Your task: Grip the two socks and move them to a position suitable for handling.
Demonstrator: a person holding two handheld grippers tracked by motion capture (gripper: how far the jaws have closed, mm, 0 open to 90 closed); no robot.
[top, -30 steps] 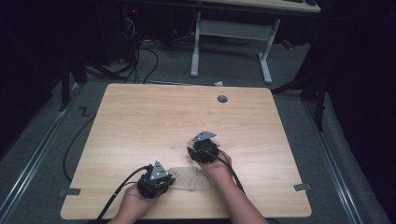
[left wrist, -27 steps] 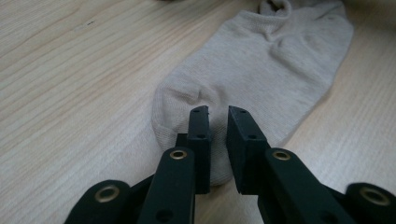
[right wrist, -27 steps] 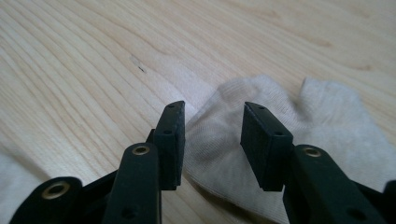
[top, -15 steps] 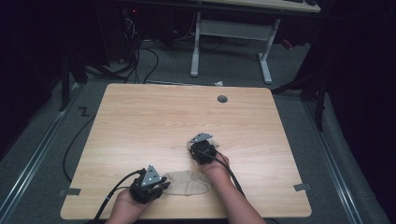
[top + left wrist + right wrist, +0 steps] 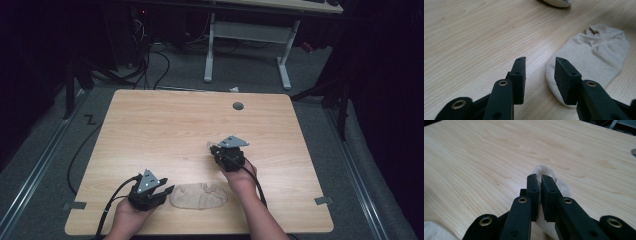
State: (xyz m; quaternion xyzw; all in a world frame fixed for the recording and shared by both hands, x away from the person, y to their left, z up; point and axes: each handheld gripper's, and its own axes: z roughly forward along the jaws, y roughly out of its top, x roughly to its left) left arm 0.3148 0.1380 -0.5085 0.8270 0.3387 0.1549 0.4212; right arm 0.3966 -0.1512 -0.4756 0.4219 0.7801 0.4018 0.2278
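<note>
We have two beige socks in play on the counter (image 5: 165, 125), and we judge the work to be pairing or laying them together. One sock (image 5: 199, 196) lies flat near the counter's front edge, between our two forearms. Its long axis runs roughly left to right along that edge. Which end is toe and which is cuff we cannot say for sure; the bunched, wrinkled end lies toward our right side.

Our left gripper (image 5: 167, 192) sits just beside the left end of that sock. In the left gripper view its jaws stand apart, the rounded end of the flat sock (image 5: 596, 57) touching or just under the right-hand jaw, nothing pinched yet.

Our right gripper (image 5: 540, 192) is farther out over the counter, and its jaws are pressed together on a fold of the second sock (image 5: 549, 178), whose fabric bulges above the jaw tips and hangs below them. In the high view this gripper (image 5: 212, 147) points away from us with the fabric mostly hidden under it.

The step in hand looks like bringing the held sock over while the left gripper readies to take the flat one. The next move calls for sliding the left jaws around the sock's edge and closing on cloth, not on bare wood.
</note>
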